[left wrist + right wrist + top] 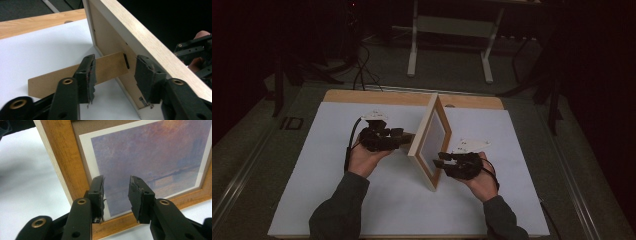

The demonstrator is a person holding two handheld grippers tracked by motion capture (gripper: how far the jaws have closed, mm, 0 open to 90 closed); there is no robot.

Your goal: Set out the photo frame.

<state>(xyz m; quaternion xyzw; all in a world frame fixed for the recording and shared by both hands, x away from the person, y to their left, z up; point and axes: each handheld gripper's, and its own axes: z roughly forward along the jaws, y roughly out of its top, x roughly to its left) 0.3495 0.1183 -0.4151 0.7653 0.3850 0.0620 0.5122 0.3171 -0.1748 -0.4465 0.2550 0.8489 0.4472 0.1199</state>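
Picture frame (pixel 430 142) standing upright near the middle of the white worktop (pixel 332 200), seen almost edge-on from the high view, so its print hardly legible there. In the right gripper view, print (pixel 155 162) a hazy purple-and-orange waterside scene, cropped by the picture's edges; details too soft to name. In the left gripper view, frame's brown backing and fold-out easel stand (pixel 75 75) visible, stand's near end partly hidden behind one jaw. Left hand-held gripper (pixel 404 136) behind the frame, jaws spread with the stand between them, pads not pressing it. Right hand-held gripper (pixel 438 161) at the front, jaws parted, pinching nothing. Worktop a white sheet over a wooden top (pixel 472 101). Beyond, dim grey floor, white table legs (pixel 413 50), cables (pixel 362 70); far room lost in darkness.
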